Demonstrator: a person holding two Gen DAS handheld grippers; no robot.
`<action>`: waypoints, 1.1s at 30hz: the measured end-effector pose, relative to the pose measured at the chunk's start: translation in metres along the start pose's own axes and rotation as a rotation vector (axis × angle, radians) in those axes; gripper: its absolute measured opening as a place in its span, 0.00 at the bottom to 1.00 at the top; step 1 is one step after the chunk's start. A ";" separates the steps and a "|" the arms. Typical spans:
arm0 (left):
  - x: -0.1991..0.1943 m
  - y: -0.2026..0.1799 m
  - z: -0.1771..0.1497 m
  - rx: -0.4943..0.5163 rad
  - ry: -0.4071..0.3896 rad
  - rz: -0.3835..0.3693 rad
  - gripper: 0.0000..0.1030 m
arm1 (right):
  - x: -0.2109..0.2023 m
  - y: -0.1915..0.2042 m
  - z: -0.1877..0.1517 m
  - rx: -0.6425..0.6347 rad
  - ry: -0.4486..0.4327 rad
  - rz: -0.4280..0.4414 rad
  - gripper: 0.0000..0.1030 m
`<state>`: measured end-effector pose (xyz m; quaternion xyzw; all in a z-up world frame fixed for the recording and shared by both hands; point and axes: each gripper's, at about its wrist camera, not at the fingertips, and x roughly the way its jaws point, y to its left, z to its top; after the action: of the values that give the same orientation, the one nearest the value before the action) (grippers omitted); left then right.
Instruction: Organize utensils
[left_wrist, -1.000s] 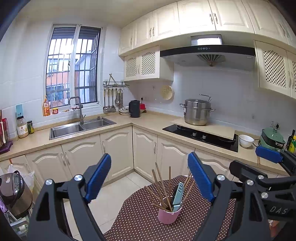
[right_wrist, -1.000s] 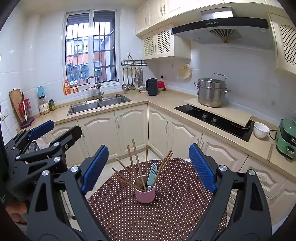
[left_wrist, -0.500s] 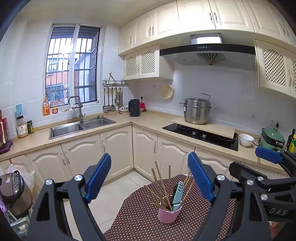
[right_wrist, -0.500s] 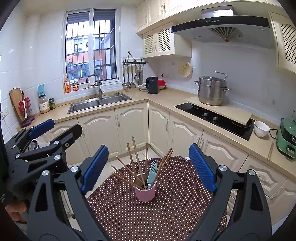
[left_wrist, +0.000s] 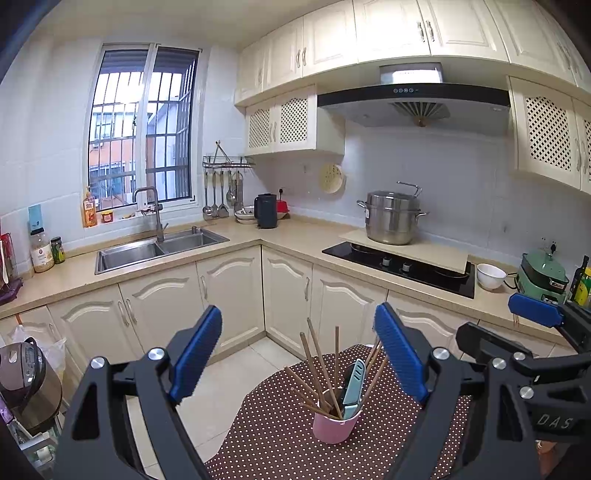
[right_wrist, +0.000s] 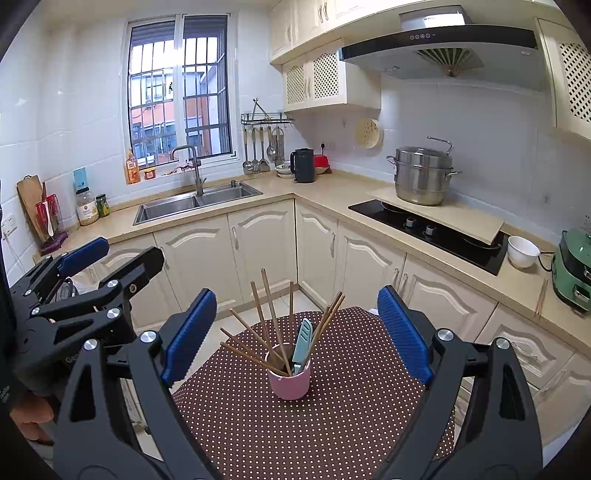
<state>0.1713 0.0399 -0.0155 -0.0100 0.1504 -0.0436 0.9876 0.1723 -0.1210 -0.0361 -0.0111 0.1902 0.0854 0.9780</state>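
1. chopsticks (right_wrist: 275, 326) are standing in the pink cup (right_wrist: 290, 382) together with a pale teal utensil (right_wrist: 303, 341); the cup is sitting upright on the dotted tabletop (right_wrist: 351, 413), about at the middle of its near part.
2. your right tool (right_wrist: 295, 332) is hanging spread wide with nothing between its blue pads; the cup is lying straight ahead of it and a little below, almost centred in the gap.
3. your left tool (left_wrist: 297, 356) is likewise hanging released and carrying nothing; from it the cup (left_wrist: 334, 424) is lying ahead, lower and slightly toward your right.
4. i am judging the right tool to be the one lined up better, since the cup is sitting squarer in its gap; which of the two is nearer i cannot tell, as both are hovering back from the cup and above it.
5. the sticks' long axes are running steeply upward but fanning out: several are leaning toward your left, a couple toward your right, and the teal piece is standing nearly upright against the cup's right side.
6. nothing else is lying loose on the cloth, so the utensils are already gathered in the cup. this is fitting either a finished sorting with both tools drawn back, or a full cup waiting to be emptied and sorted.
7. if you are reaching in, the splayed tips are meeting the pads before the cup's rim does.
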 end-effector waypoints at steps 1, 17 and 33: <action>0.001 0.000 0.000 0.001 0.002 0.000 0.81 | 0.001 -0.001 0.000 0.001 0.002 -0.001 0.85; 0.008 -0.001 -0.001 0.001 0.012 0.000 0.81 | 0.007 -0.001 -0.003 0.005 0.012 -0.004 0.85; 0.015 0.000 -0.004 0.003 0.023 -0.010 0.81 | 0.013 0.001 -0.006 0.012 0.036 -0.015 0.85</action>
<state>0.1848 0.0381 -0.0235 -0.0085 0.1619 -0.0486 0.9856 0.1822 -0.1184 -0.0464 -0.0084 0.2083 0.0767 0.9750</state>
